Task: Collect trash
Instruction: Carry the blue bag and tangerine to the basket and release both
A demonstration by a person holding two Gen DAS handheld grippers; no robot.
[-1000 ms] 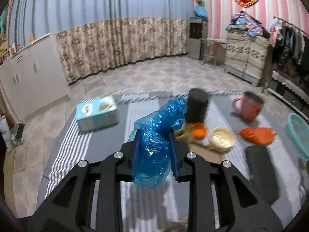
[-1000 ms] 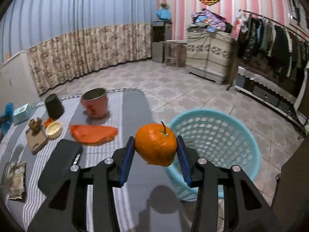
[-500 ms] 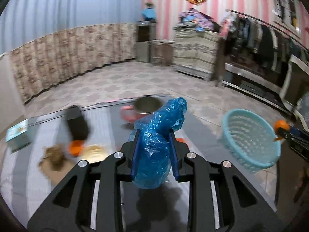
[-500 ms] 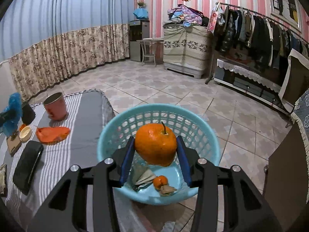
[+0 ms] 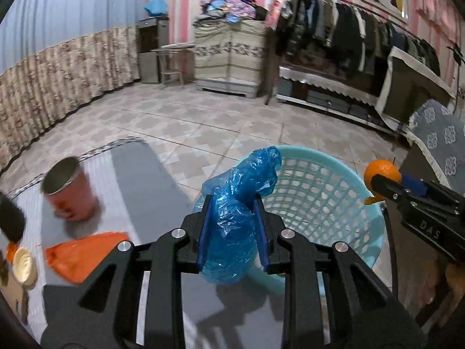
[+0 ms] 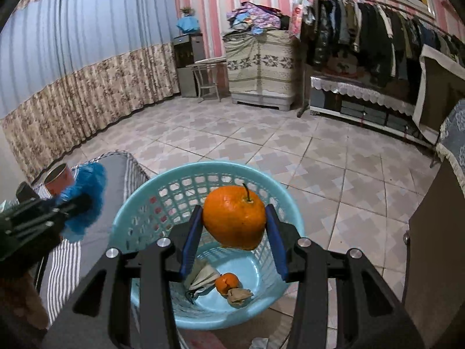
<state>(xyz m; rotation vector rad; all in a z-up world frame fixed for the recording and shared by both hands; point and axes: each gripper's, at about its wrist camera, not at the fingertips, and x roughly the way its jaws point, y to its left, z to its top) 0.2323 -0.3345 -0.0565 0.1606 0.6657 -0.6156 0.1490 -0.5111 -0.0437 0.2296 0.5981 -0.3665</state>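
Tiled floor now fills both views where I had striped tabletop a second ago. My left gripper (image 5: pixel 232 232) pinches the blue plastic bag (image 5: pixel 235 218) beside the basket (image 6: pixel 139 218); right gripper (image 6: pixel 232 238) clamps the orange (image 6: pixel 234 218), now above it.

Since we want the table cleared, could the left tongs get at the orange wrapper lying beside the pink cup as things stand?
Probably not yet: the left tongs are shut on the blue bag, so nothing else fits between them. The orange wrapper itself lies uncovered by the pink cup.
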